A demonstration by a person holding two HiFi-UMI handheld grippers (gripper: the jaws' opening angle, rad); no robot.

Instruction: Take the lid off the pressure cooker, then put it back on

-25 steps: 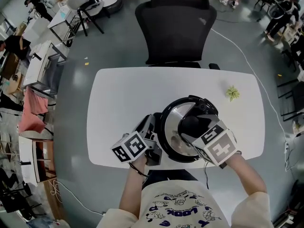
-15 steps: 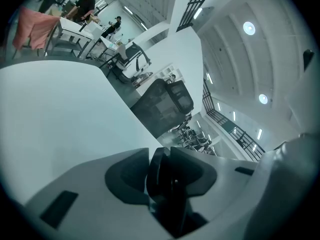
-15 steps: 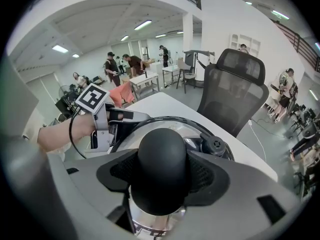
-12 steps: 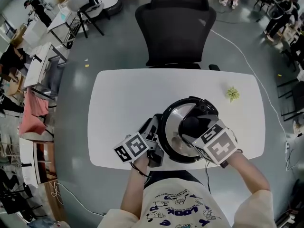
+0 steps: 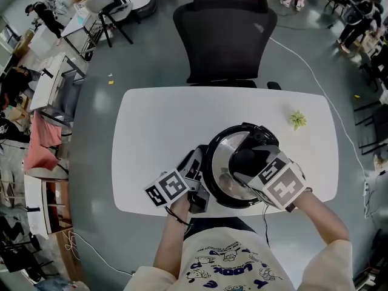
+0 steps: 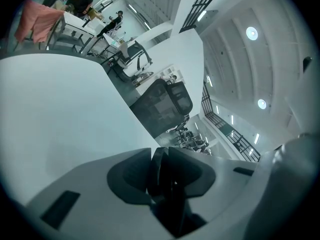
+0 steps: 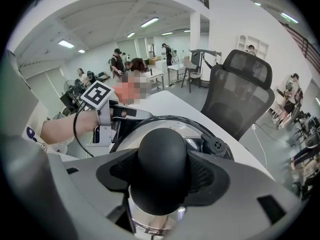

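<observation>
The left gripper [image 5: 194, 161] is letting go: its jaws have just been opening, then closing back a little. The cooker's dark side handle [image 6: 161, 184] is sitting loose between them.

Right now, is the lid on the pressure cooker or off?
On. The silvery lid sits level within the cooker's black rim, the jaws of the right gripper closed on its black knob. Whether it is locked, cannot tell.

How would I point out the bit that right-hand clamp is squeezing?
On the white table stands a black pressure cooker with a shiny steel lid. At the lid's middle rises a round black knob, clamped between the right gripper's jaws; it is far bigger than the small black valve near the rim.
</observation>
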